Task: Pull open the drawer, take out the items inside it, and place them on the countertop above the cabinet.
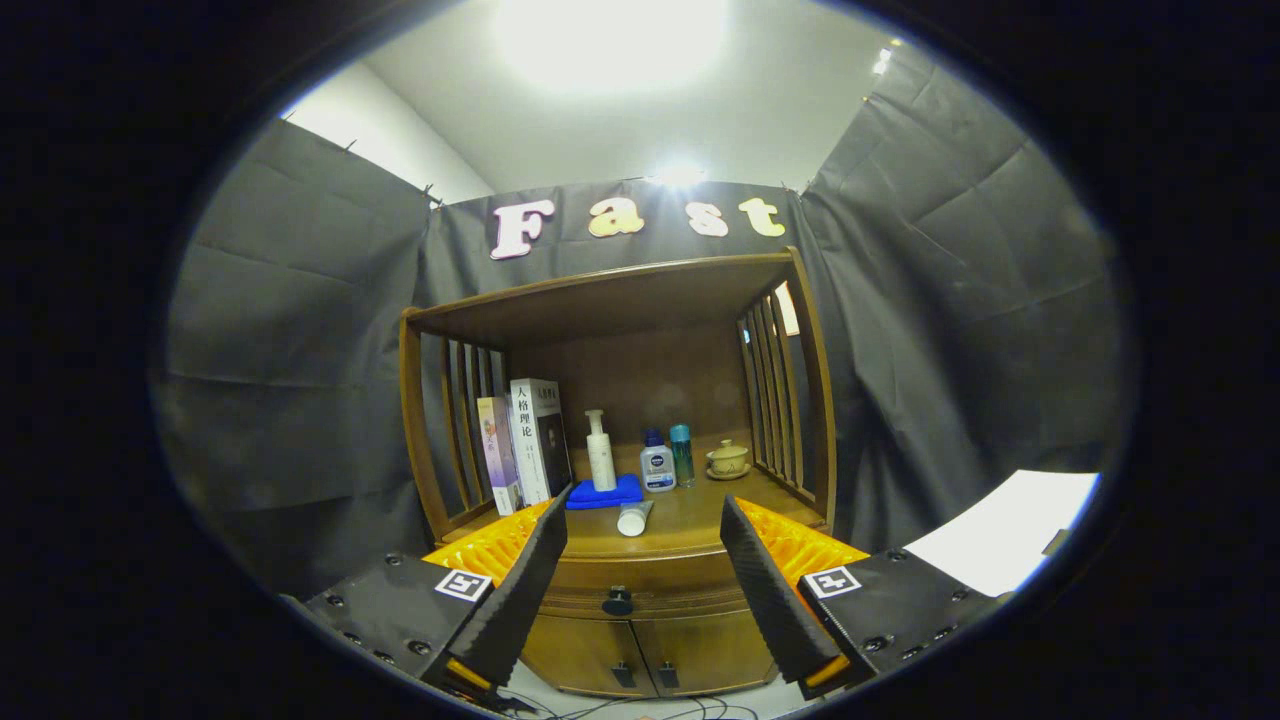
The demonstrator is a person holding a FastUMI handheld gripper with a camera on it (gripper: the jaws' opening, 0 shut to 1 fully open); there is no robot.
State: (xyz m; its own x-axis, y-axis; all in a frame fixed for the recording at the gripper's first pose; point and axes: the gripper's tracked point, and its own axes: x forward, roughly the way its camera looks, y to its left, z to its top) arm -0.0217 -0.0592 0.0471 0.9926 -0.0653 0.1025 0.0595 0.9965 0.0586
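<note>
A wooden cabinet stands ahead with its drawer [640, 590] closed; a dark round knob [617, 601] sits at the drawer's middle. My gripper [645, 535] is open, its two fingers spread wide and hanging in the air some way short of the cabinet. The knob shows between the fingers, lower down. The countertop [690, 520] above the drawer carries a white tube [633, 518] lying on its side and a blue cloth [606, 492] with a white pump bottle [600, 452] on it. What is inside the drawer is hidden.
On the countertop stand two books [525, 440] at the left, a small blue-capped bottle [657, 462], a teal bottle [682, 455] and a lidded cup on a saucer [727, 460]. Slatted side walls and a top shelf enclose it. Two lower doors [640, 655] sit beneath the drawer. A white sheet [1010, 530] lies at the right.
</note>
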